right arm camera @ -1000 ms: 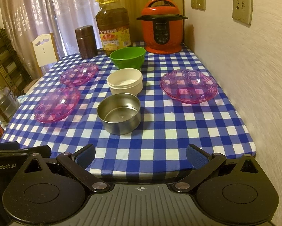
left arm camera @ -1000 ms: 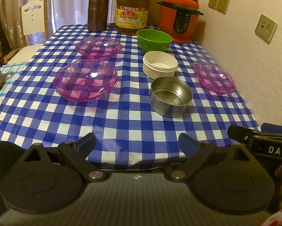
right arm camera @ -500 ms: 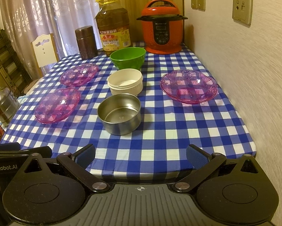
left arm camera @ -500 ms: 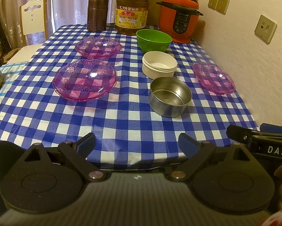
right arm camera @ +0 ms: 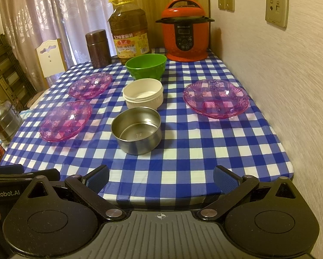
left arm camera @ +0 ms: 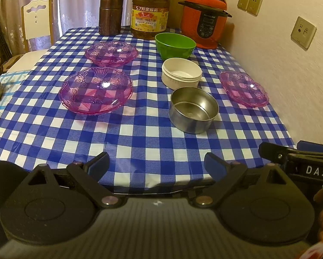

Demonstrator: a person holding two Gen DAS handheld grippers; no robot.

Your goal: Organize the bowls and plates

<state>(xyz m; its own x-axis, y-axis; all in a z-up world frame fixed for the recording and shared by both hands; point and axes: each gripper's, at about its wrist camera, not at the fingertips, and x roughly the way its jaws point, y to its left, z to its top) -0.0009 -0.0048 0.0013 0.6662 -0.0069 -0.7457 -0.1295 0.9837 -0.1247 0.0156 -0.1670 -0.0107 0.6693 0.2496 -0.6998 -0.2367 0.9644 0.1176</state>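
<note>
Three pink glass plates lie on the blue checked tablecloth: a near-left plate [left arm camera: 96, 90], a far-left plate [left arm camera: 111, 53] and a right plate [right arm camera: 215, 98] by the wall. Down the middle stand a steel bowl [right arm camera: 137, 127], a white bowl [right arm camera: 143, 93] and a green bowl [right arm camera: 146, 65], each separate. My left gripper [left arm camera: 156, 165] is open and empty over the table's near edge. My right gripper [right arm camera: 160, 178] is also open and empty, short of the steel bowl.
At the table's far end stand a red rice cooker [right arm camera: 185, 36], a large oil bottle [right arm camera: 129, 34] and a brown canister [right arm camera: 97, 48]. The wall [right arm camera: 280, 86] borders the table on the right. A white chair [left arm camera: 37, 19] and a steel container [right arm camera: 3, 122] are at the left.
Both views have shifted only very slightly; the plates and bowls have not moved and both grippers stay open.
</note>
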